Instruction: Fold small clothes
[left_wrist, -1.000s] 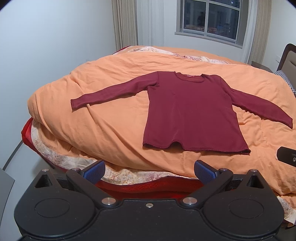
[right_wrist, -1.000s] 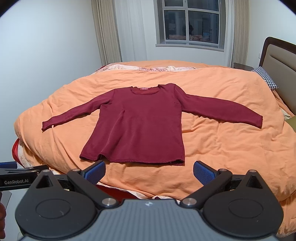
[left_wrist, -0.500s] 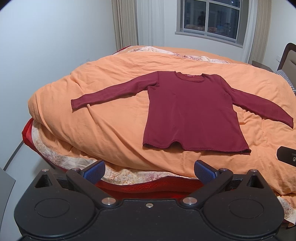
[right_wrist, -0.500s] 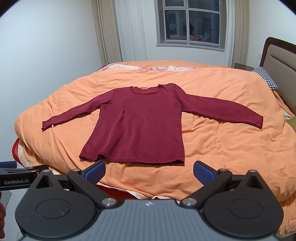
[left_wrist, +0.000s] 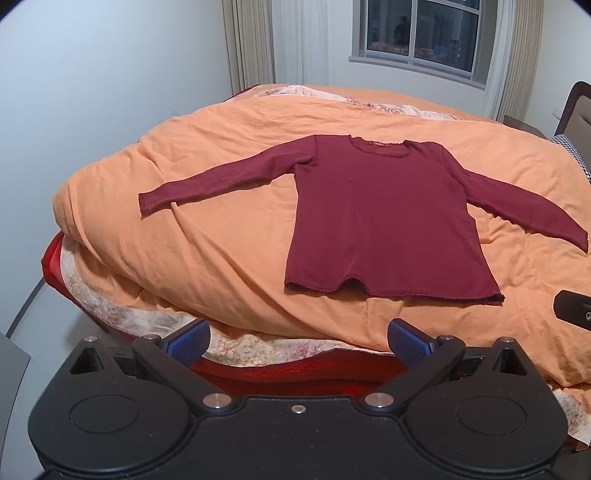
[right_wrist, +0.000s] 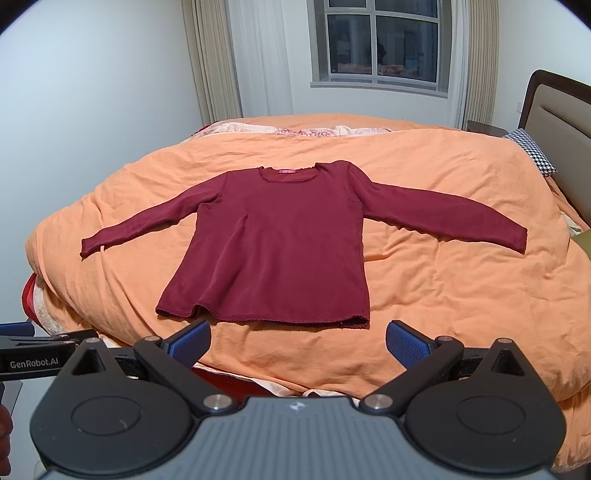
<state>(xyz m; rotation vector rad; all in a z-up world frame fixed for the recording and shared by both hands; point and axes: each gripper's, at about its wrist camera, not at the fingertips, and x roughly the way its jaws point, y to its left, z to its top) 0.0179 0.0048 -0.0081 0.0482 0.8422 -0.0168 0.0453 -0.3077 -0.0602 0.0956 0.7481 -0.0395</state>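
Note:
A dark red long-sleeved top lies flat on an orange duvet, neckline away from me and both sleeves spread out to the sides. My left gripper hovers open near the bed's front edge, short of the hem and nothing between its blue pads. My right gripper is open too, just below the hem, with nothing in it. Part of the right gripper shows at the edge of the left wrist view, and the left gripper shows in the right wrist view.
A red blanket and floral sheet hang at the bed's front edge. A headboard and a checked pillow stand at the right. Behind the bed are a window and curtains. A white wall runs along the left.

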